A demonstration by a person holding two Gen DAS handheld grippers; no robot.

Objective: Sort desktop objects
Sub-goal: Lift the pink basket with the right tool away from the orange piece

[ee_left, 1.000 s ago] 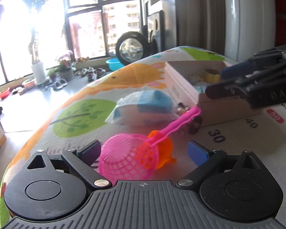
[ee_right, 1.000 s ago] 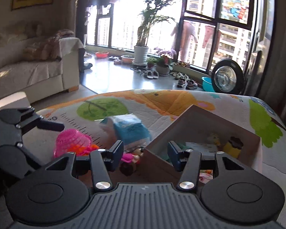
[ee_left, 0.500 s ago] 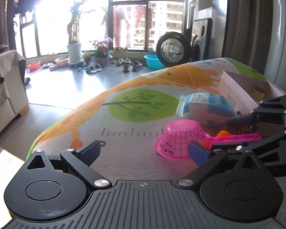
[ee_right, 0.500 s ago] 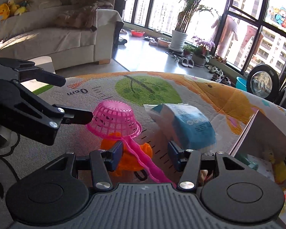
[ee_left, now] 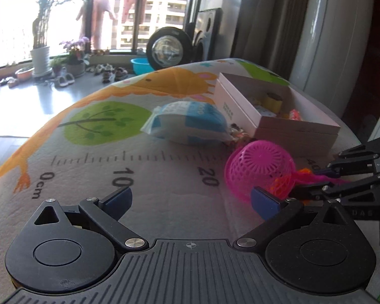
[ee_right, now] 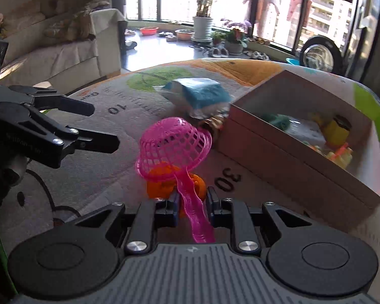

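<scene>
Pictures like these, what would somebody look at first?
Probably the bright pink net scoop, lying upside down over an orange toy in the middle of the play mat. The right gripper is shut on its handle. Behind it stands an open cardboard box of small toys, with a blue and white packet beside it.

left gripper [ee_left: 190, 200]: black plastic, ribbed grey base, two round black discs, blue pads on the jaws
right gripper [ee_right: 191, 202]: same black build, blue pads, ribbed base with a small white mark
screws [ee_left: 133, 241]: round and silver, one at each arm's pivot
linkage: slim black bars, triangular cut-outs
</scene>
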